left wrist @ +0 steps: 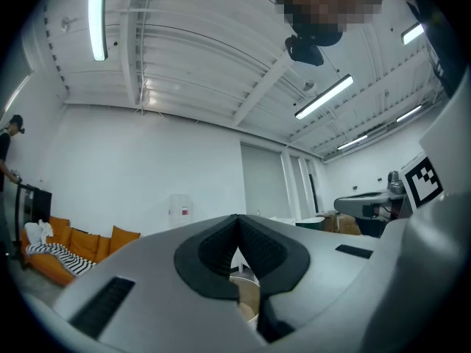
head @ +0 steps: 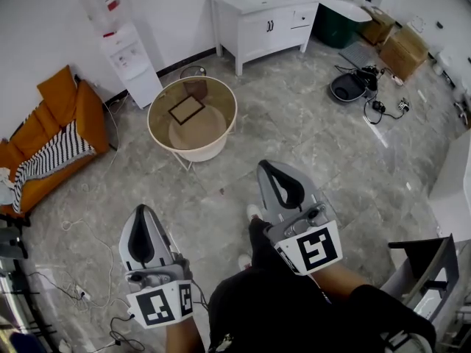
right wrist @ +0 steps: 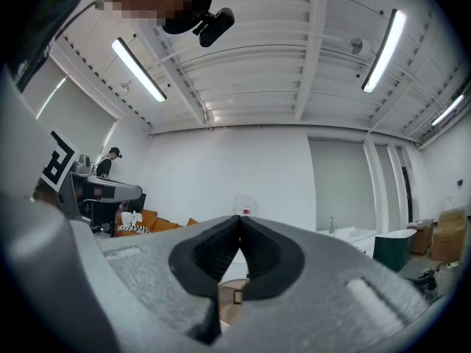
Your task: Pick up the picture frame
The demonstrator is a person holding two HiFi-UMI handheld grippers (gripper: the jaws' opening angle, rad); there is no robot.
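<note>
picture frame (head: 186, 109) lying on round table (head: 195, 151), well beyond left tool (head: 143, 212), right tool (head: 266, 169)

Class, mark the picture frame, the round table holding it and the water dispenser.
picture frame (head: 186, 109): head view, its pale centre panel.
round table (head: 197, 154): head view, its cream front wall.
water dispenser (head: 132, 59): head view, its white front.
</note>
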